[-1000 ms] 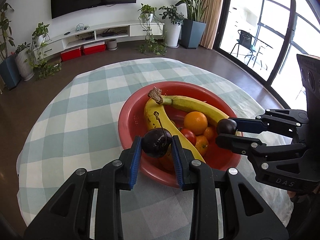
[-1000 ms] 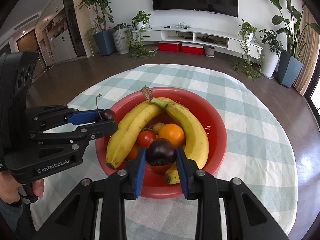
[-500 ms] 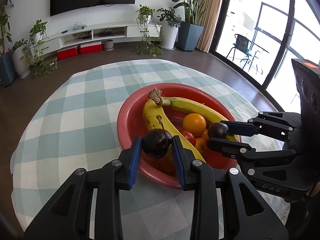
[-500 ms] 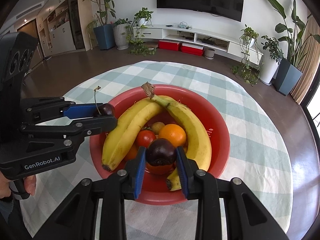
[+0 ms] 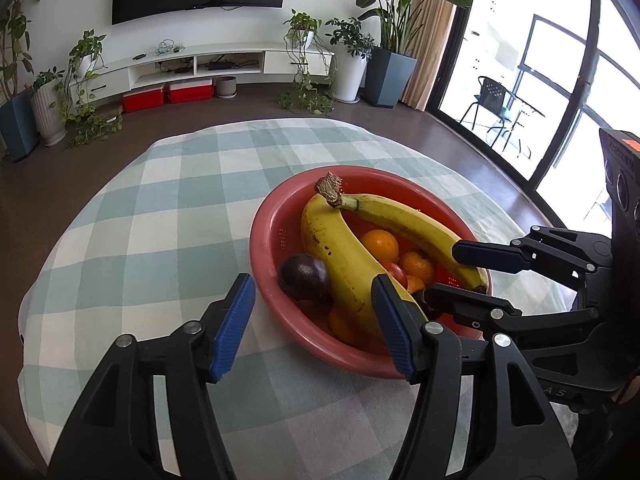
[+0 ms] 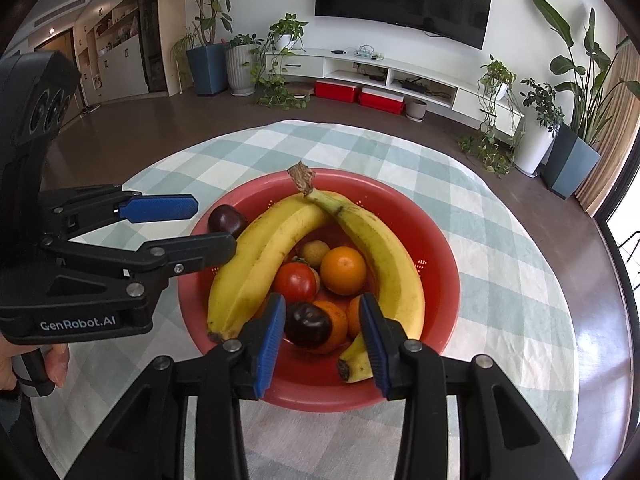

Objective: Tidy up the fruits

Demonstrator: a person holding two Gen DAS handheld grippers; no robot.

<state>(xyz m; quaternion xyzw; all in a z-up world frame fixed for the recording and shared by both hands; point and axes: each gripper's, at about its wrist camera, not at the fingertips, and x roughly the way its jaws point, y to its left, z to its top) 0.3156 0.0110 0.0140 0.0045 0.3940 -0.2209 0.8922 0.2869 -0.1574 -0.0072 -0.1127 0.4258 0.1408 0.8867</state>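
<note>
Both tools angled down over red bowl, jaws apart.

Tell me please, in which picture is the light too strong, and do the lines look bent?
Left wrist view: the glass door is blown out white. Both views: fisheye bends the tablecloth checks and darkens corners; the bananas stay sharp.

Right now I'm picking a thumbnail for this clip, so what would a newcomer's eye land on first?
The red bowl in the middle of the checked tablecloth, with two big bananas arching over oranges and a tomato. Then the two open grippers at its near rim: the right gripper with a dark plum lying loose between its blue pads, the left gripper beside another plum.
</note>
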